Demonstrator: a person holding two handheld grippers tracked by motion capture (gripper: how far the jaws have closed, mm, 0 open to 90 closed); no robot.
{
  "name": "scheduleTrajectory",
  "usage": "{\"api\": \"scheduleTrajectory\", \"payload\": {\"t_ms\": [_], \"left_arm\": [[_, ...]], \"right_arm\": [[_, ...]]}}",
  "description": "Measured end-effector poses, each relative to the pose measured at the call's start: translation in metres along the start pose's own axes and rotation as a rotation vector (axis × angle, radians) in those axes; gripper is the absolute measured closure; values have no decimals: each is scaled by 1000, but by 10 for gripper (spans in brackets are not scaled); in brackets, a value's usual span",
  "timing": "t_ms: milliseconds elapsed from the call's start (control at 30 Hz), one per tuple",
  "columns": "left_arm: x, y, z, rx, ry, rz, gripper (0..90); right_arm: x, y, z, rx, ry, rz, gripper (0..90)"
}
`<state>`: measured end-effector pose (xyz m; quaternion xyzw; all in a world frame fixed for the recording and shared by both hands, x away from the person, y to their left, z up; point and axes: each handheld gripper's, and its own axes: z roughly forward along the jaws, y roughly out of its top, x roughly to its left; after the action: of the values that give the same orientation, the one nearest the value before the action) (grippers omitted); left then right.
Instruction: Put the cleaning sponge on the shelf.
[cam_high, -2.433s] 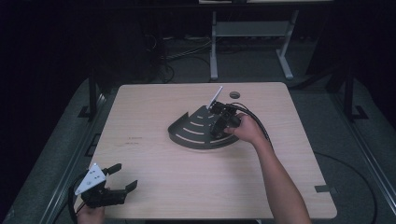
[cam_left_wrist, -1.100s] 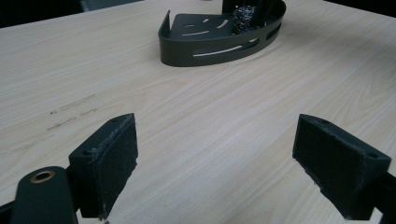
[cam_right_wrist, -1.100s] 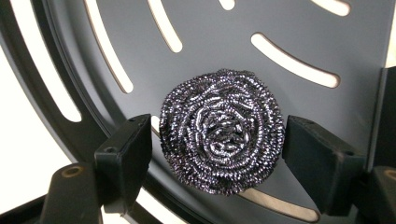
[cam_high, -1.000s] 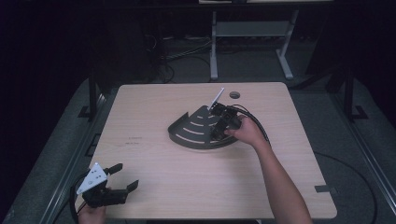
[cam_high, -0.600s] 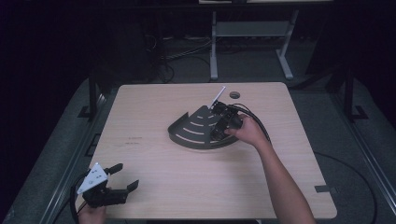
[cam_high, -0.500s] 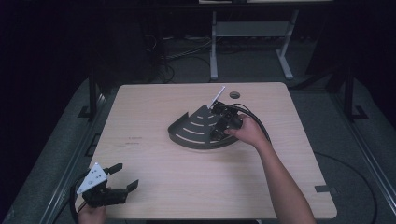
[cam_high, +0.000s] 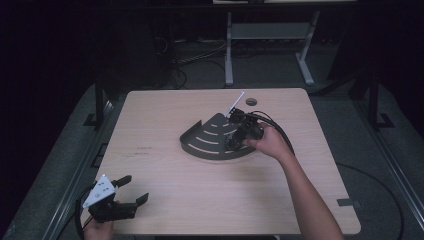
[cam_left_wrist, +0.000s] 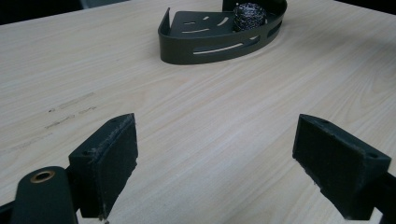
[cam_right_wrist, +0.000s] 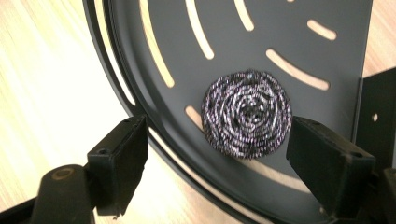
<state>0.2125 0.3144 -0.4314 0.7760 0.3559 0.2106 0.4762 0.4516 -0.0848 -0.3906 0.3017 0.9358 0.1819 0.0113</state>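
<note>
— Scourer (cam_right_wrist: 246, 114) lies loose in the dark slotted tray (cam_high: 210, 142), mid-counter (cam_high: 165, 115).
— Right hand-held gripper (cam_right_wrist: 215, 151)?
— Jaws just widened, spread above it. Left hand-held gripper (cam_left_wrist: 215, 149) gapes, near-left.

this looks like a lab or recording room, not a home. a plain wood-top table (cam_high: 200, 200) stands alone in a dark space, lit from above while all around it falls into black. grey carpet (cam_high: 65, 165) lies under the table. behind the table, loose cables (cam_high: 195, 55) run over the floor beside the legs of a metal stand (cam_high: 265, 35). a cable hole (cam_high: 251, 102) is cut near the table's far edge. a strip of tape (cam_high: 346, 202) marks the floor by the table's near right corner.
</note>
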Motion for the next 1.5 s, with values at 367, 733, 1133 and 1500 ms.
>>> {"api": "scheduleTrajectory", "payload": {"t_ms": [367, 733, 1133, 1500], "left_arm": [[1, 0, 0, 0, 3, 1, 133], [0, 0, 0, 2, 5, 3, 133], [-1, 0, 0, 2, 3, 4, 133], [-1, 0, 0, 4, 2, 5, 133]], "right_arm": [[3, -12, -9, -23, 10, -5, 205], [9, -22, -13, -23, 11, -15, 206], [16, -36, -12, -18, 17, -19, 200], [24, -50, -14, -20, 22, -24, 196]]}}
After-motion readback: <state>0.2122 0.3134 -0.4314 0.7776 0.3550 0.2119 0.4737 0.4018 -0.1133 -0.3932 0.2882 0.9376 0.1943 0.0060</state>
